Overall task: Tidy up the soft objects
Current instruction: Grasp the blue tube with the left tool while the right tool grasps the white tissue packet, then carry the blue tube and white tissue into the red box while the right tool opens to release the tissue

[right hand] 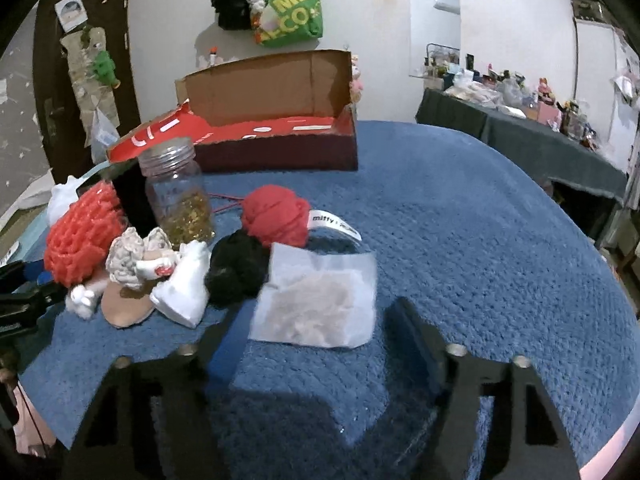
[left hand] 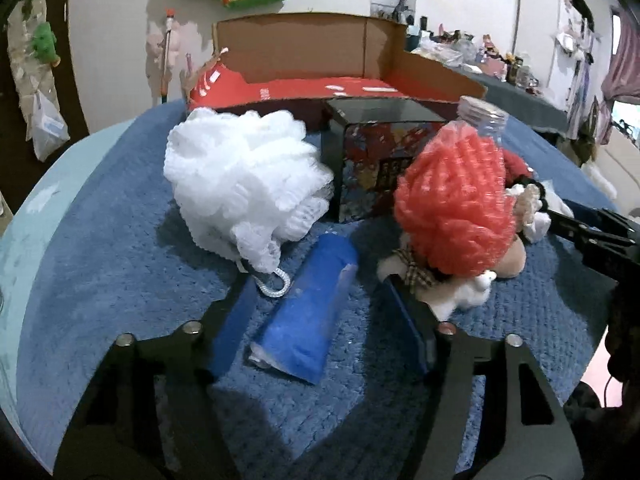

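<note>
On the blue knitted blanket (left hand: 100, 248), nearest us, our left gripper (left hand: 320, 320) points down at a slant, its jaws part open on either side of a rolled blue cloth (left hand: 308, 320) without pressing it. Our right gripper (right hand: 320, 344) tilts the same way, jaws likewise part open and empty, the flat white packet (right hand: 320, 300) lying just ahead of them.

Just beyond the blue roll sit a white mesh puff (left hand: 244, 184) and a coral mesh puff (left hand: 452, 204), the latter resting on a small plush toy (left hand: 452, 288). Beyond the packet lie a black yarn ball (right hand: 236, 272) and a red yarn ball (right hand: 276, 216), beside a clear jar (right hand: 180, 196) that looks hard and should stay out.

Farthest back, behind the puffs, the open red cardboard box (left hand: 304, 60) waits, seemingly the place for the soft things.

To do this well, we judge, the left jaws should close around the roll's middle, gently enough not to flatten it, then lift clear of the white puff's cord loop (left hand: 276, 284) lying against the roll.
</note>
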Tool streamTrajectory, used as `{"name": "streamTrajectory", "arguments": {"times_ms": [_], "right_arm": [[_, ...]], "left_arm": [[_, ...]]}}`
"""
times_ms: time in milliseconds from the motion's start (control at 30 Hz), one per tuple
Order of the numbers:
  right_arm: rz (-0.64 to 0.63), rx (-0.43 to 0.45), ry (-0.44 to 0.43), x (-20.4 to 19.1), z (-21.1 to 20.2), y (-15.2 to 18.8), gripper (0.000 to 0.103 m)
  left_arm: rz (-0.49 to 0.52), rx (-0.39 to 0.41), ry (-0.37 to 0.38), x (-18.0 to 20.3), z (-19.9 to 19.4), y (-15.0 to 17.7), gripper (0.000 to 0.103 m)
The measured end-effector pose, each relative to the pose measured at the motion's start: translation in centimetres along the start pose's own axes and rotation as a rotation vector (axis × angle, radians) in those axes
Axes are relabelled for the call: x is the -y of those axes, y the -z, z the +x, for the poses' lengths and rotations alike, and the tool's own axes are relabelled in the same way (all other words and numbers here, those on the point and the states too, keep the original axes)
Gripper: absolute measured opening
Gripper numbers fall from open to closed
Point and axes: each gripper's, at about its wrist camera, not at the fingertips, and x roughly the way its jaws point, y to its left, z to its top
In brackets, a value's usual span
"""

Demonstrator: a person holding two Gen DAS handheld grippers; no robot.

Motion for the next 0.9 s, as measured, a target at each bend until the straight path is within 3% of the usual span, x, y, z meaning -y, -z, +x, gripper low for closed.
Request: {"name": "streamTrajectory", "arguments": {"times_ms": [67,100,133,200,267,900], "right_arm": [[-0.020,0.001,-0.024,-0.2,0.0,0.0,0.047],[-0.029,0.004,-0.025,-0.3,-0.1,0.1,0.031],[-0.035,0.007,-0.023,-0.3,-0.1,0.1,0.024],[-0.036,0.016,-0.034,-0.3,-0.3,0.1,0.016],[-0.033,0.032,-0.030,-0.1,-0.7,0.1,0.014],[-0.069,0.120,-0.073,-1.7,-3.5,-0.8,0.013]], "left_arm": [[0.012,0.013,0.008,0.2,-0.2,0.1,0.040],[0.015,0.015,0.007,0.3,-0.2,0.2,0.038],[0.018,0.018,0.000,0.5,-0.2,0.4,0.032],[0.018,0.028,-0.002,0.7,-0.4,0.5,0.029],[0.009,0.031,0.002,0.7,-0.6,0.6,0.023],[0.021,0.085,0.034,1.6,-3.5,0.5,0.023]]}}
